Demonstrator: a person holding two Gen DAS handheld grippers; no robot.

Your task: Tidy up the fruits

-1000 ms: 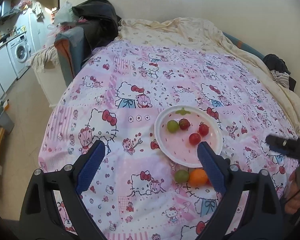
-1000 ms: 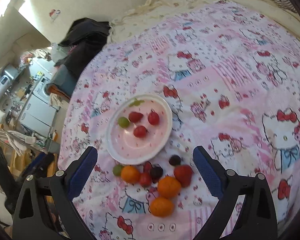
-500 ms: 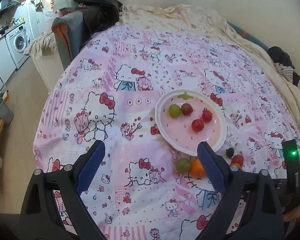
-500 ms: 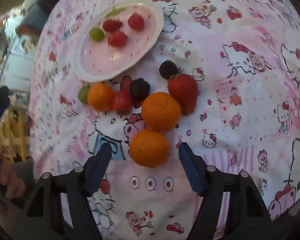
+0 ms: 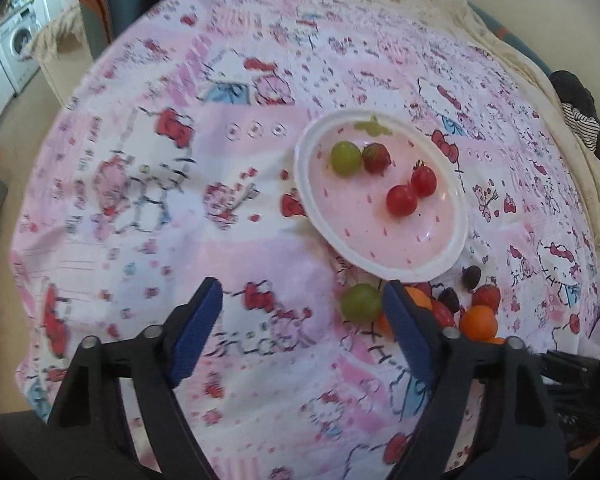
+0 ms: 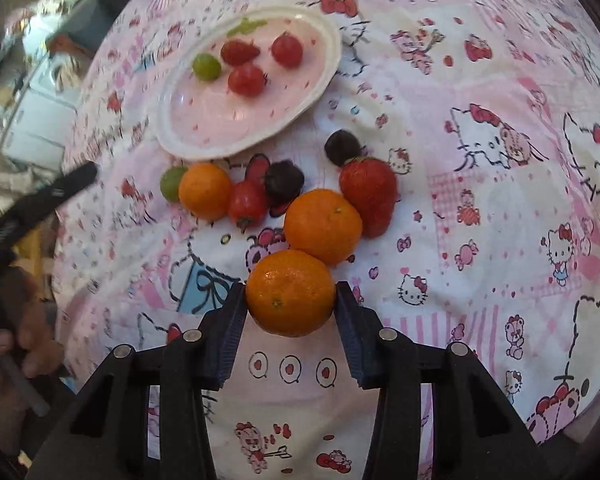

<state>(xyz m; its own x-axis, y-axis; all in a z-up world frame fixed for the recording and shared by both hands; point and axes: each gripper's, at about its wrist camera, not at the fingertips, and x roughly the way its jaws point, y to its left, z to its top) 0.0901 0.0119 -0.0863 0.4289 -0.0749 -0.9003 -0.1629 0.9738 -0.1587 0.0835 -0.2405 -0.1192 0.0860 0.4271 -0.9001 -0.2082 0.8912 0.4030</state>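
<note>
Stock on your pink cartoon-print bedspread (image 6: 480, 92), as it lies:

- Your right gripper (image 6: 290, 300): jaws have just been closing; the blue pads now sit against both sides of the nearest tangerine (image 6: 290, 292), which rests on the cloth.
- Your left gripper (image 5: 302, 320): jaws have just been narrowing but stand apart, nothing between them. Its right pad sits just beside a loose green grape (image 5: 360, 302) in the picture; whether they touch, you cannot tell.
- White plate (image 6: 172, 136), pink inside, up-left of the loose fruit: one green grape (image 6: 206, 66), one small strawberry (image 6: 239, 51), two cherry tomatoes (image 6: 246, 79) (image 6: 287, 50).
- Loose fruit just below the plate's near rim: a second tangerine (image 6: 322, 226) touching the gripped one; a large strawberry (image 6: 370, 196) against its right side; a smaller tangerine (image 6: 205, 190) to the left with the loose green grape behind it; a red cherry tomato (image 6: 247, 206); two dark berries (image 6: 284, 180) (image 6: 342, 146).
- Your left hand (image 6: 16, 344) shows at the left edge of the right wrist view.
</note>
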